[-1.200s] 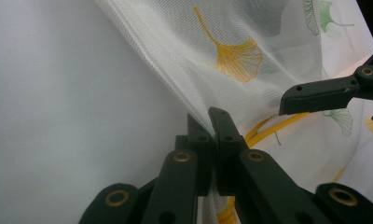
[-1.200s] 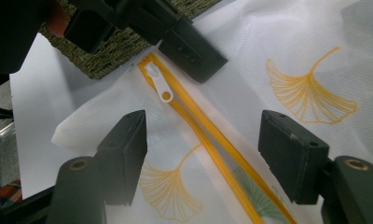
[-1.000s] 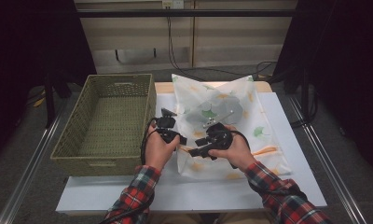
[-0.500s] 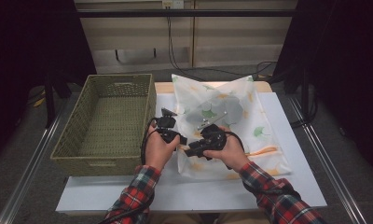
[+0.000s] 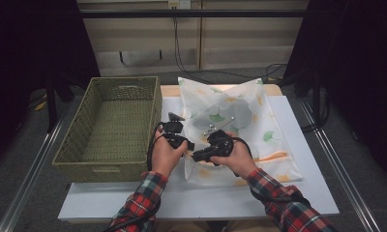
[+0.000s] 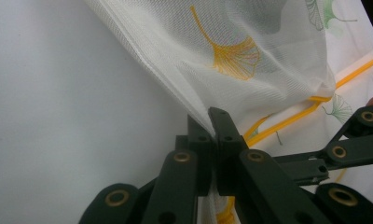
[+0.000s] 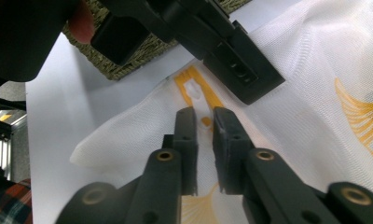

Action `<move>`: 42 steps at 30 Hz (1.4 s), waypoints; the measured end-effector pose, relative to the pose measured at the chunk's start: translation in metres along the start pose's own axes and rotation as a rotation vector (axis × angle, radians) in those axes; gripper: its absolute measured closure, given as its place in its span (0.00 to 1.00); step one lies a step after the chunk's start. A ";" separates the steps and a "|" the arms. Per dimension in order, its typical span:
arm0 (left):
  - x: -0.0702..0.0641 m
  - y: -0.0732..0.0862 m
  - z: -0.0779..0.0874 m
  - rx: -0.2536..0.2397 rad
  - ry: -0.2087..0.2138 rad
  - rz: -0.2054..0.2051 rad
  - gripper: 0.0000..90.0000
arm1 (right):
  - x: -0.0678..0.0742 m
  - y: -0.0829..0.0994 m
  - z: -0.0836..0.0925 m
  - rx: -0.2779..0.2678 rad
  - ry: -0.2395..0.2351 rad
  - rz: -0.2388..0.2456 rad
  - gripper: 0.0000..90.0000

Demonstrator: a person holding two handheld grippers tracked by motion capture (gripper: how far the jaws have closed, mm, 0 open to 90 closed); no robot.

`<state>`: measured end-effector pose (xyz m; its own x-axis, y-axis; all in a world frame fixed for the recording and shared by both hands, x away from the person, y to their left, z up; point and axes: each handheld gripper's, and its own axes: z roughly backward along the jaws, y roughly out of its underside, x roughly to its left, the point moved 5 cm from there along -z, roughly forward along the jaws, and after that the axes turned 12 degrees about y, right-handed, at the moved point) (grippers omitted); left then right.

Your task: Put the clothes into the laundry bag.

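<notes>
Zipper pull lined up on the mesh laundry bag [image 5: 240, 130], just right of the wicker basket [image 5: 109, 125].
Left gripper [image 6: 213, 116] pinches the bag's edge; right gripper [image 7: 204, 116], jaws just closing, straddles the zipper tab [image 7: 194, 89], not yet clamped. Zip travel remains.

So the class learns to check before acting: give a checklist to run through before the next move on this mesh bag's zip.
1. Left tool clamped on the mesh bag edge: ok.
2. Right tool lined up with the orange zip: ok.
3. Right tool gripping the zip: not ok; its jaws have just been closing, and a narrow gap shows.
4. Bag resting on the table: ok.
5. Grey shape inside the bag identified: cannot tell.
</notes>
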<state>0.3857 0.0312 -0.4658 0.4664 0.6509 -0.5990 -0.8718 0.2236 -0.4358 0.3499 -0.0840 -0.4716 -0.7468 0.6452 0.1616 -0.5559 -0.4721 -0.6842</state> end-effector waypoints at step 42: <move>-0.001 0.001 -0.002 0.016 -0.007 -0.011 0.98 | 0.004 0.000 0.000 0.017 -0.031 -0.048 0.86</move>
<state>0.3849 0.0294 -0.4670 0.4752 0.6536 -0.5891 -0.8689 0.2429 -0.4314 0.3470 -0.0814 -0.4707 -0.7296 0.6488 0.2161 -0.5974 -0.4509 -0.6632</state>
